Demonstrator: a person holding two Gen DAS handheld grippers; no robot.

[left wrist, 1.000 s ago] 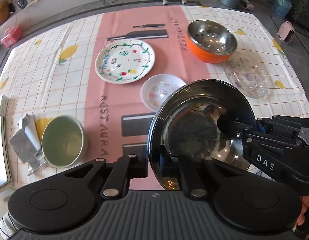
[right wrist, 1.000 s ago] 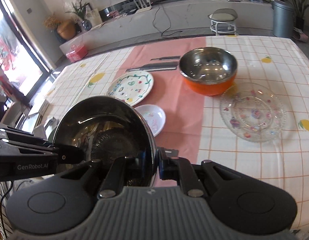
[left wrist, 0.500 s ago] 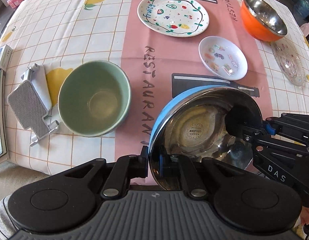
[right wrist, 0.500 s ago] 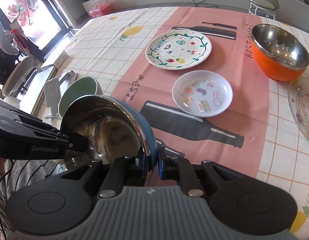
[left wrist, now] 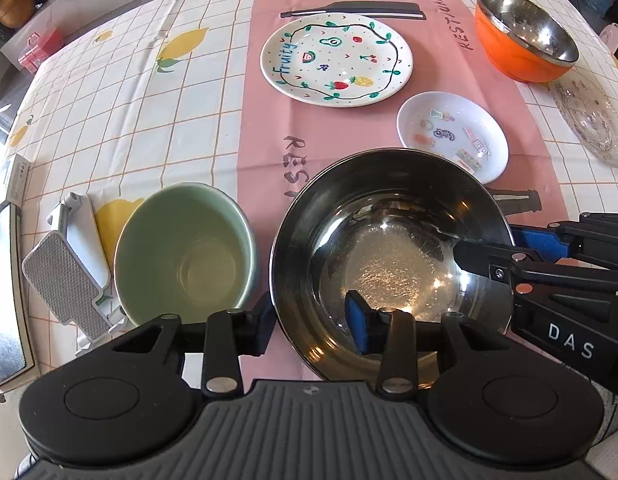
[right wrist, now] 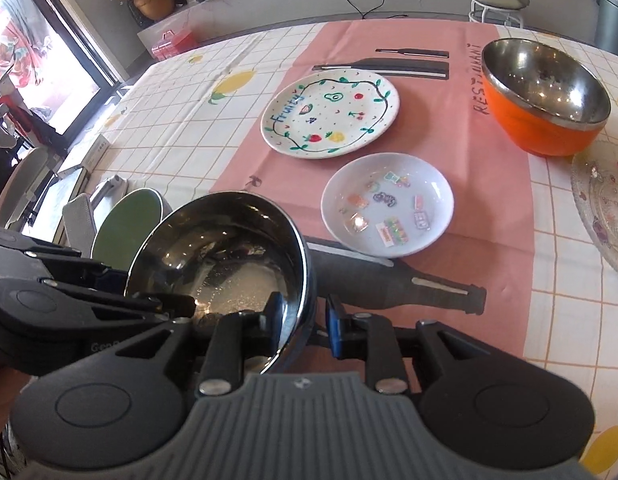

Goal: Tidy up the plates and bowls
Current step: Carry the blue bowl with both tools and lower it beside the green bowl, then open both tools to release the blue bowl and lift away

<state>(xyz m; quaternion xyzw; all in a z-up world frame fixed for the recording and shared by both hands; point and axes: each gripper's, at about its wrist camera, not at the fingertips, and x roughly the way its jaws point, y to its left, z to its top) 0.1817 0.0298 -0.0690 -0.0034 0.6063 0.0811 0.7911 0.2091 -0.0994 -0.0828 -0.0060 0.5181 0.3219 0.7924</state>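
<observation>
Left gripper, left wrist view: its jaws have just been opening and now stand fairly wide, straddling the near rim of the shiny steel bowl with the blue outer wall; one pad sits outside the rim, the blue pad inside, and neither seems to press on the metal.
Bowl, left wrist view: a second ago it was pinched and tilted above the table; now it sits level on the pink strip of the checked lemon-print tablecloth, just beside the pale green ceramic bowl.
Right gripper, left wrist view: it reaches in from the right across the far rim, one finger inside the bowl.
Right gripper, right wrist view: its jaws have just been opening too, but only narrowly; the rim runs between the pads with a sliver of gap on the outer side.
Left gripper, right wrist view: it enters from the left, a finger tip low inside the bowl.
Other dishes, right wrist view: the white fruit-painted plate, the small white dish with stickers, the orange bowl with steel lining and the clear glass plate lie apart across the table.
Meaning for the task: the steel bowl looks set down and released, so this placement is likely done; both grippers need to lift clear of the rim without dragging it.
</observation>
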